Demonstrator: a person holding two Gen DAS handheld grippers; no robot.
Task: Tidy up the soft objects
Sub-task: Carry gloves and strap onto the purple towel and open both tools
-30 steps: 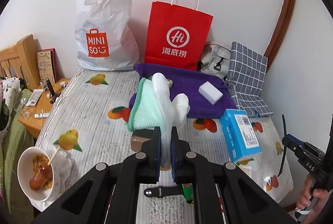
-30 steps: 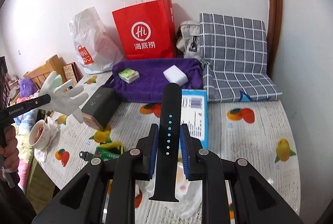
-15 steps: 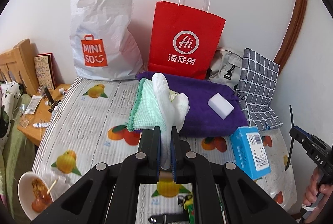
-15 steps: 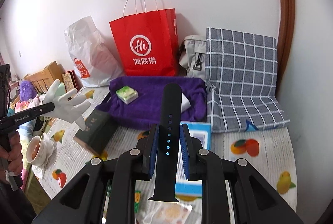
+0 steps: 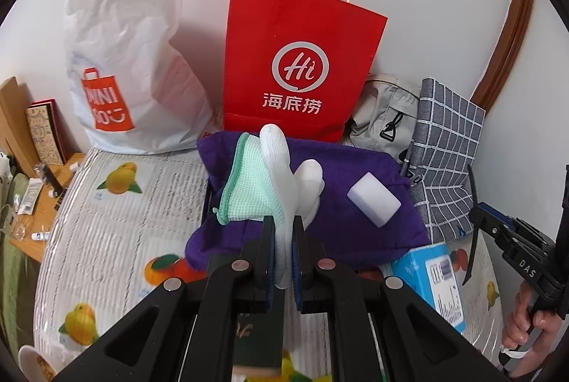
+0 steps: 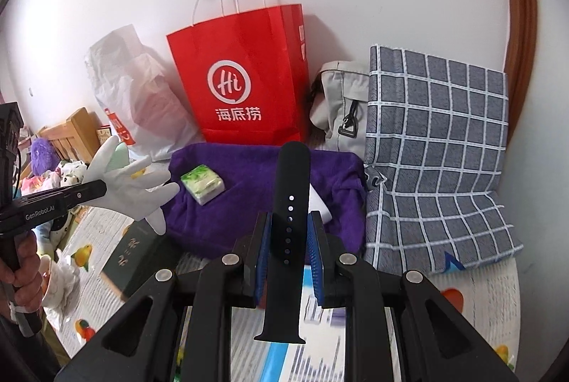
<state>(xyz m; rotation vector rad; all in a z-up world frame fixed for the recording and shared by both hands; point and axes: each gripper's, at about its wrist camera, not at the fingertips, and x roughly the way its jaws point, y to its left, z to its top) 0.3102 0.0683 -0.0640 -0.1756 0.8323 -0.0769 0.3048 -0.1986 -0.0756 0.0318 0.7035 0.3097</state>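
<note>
You are carrying two soft things at once. Your left gripper (image 5: 283, 240) is clamping a white glove (image 5: 284, 176) with a green mesh cloth (image 5: 249, 190), holding them above the near edge of the purple towel (image 5: 355, 240). Your right gripper (image 6: 288, 257) is pinching a black watch strap (image 6: 288, 222) upright, also over the towel. Already lying on the towel are a white sponge (image 5: 373, 200) and a green tissue pack (image 6: 202, 186), so I judge the sorting roughly half done; both held pieces are not yet set down.
</note>
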